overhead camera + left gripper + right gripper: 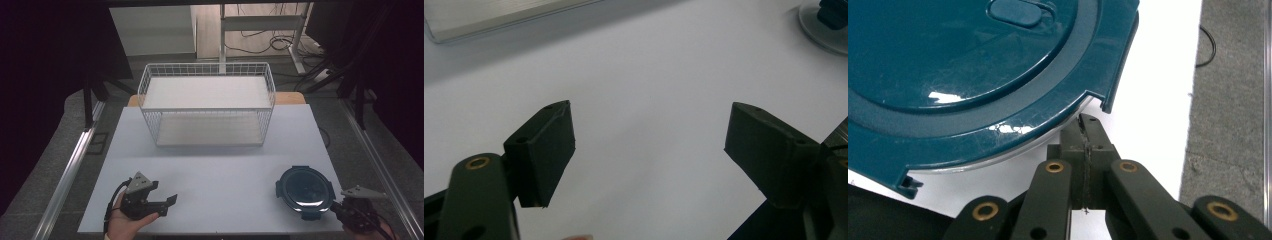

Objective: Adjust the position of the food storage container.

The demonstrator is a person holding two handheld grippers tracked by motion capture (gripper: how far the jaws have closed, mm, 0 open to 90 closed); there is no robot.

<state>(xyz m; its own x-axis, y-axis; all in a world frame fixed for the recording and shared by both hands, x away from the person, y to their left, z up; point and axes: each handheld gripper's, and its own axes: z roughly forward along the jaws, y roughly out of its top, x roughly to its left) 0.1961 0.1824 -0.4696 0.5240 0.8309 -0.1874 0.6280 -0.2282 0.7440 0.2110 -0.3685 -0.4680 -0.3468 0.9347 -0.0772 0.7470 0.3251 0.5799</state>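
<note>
White and mostly bare, the table (215, 175) carries a wire basket (207, 102) at its far edge and a round container with a teal lid (305, 190) near its right front corner. I have my right gripper (1087, 131) pinched fully together, its tips touching the container's rim just under the lid, probably to nudge or pry there. My left gripper (167, 202) waits wide apart near the left front corner, holding nothing.

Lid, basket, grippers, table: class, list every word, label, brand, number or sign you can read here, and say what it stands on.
None can be read.
Lid: plain teal, no lettering.
Basket: bare white wire.
Table: blank.
Left gripper and right gripper: no markings visible.
</note>
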